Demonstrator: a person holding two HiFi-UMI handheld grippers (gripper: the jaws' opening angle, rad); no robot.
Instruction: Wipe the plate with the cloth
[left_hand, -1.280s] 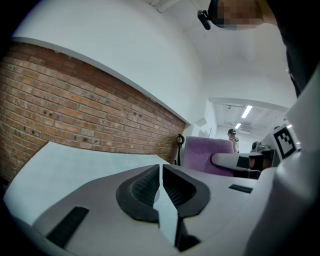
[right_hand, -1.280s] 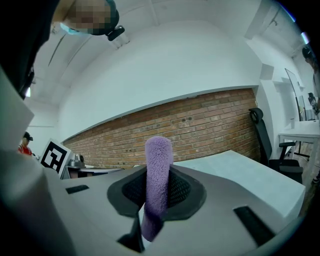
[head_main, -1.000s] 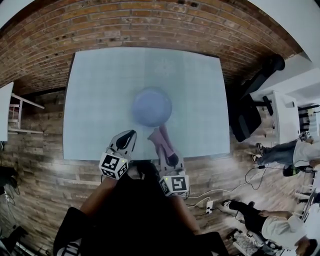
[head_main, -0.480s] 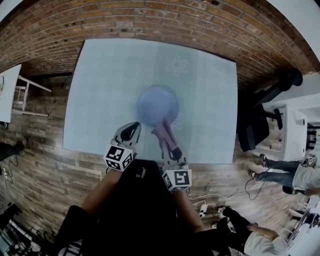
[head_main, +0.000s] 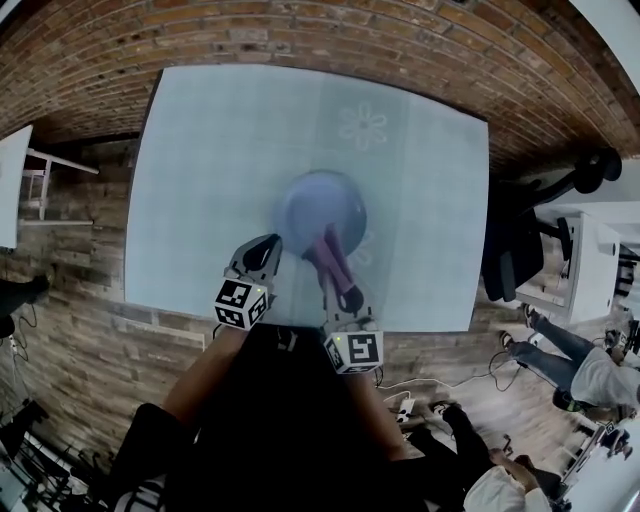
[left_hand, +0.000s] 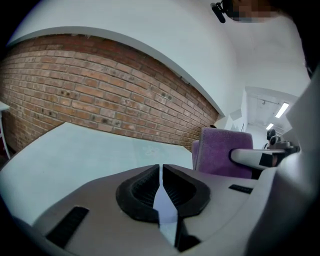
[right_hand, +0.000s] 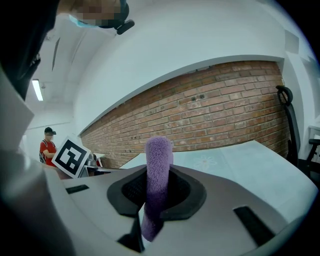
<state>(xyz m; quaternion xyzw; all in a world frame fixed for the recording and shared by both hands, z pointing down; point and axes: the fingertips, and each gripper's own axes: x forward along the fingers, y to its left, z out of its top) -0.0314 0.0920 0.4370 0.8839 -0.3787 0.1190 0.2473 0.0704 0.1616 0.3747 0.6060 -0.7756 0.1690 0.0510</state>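
A bluish round plate (head_main: 318, 208) lies on the pale table (head_main: 210, 160), near its front edge in the head view. My right gripper (head_main: 334, 268) is shut on a purple cloth (head_main: 326, 247), which stands up between the jaws (right_hand: 158, 165) and reaches over the plate's near rim. My left gripper (head_main: 262, 250) hovers just left of the plate, jaws closed together with nothing between them (left_hand: 161, 187). In the left gripper view the purple cloth (left_hand: 222, 152) shows at the right, beside the right gripper.
A red brick wall (head_main: 330, 30) runs behind the table. A flower print (head_main: 362, 125) marks the tablecloth beyond the plate. An office chair (head_main: 520, 240) stands right of the table, with people further right. A white table edge (head_main: 12, 180) is at the left.
Both grippers have moved forward over the table's front edge toward the plate. The cloth now reaches over the plate's near rim; the left gripper has come up beside the plate.
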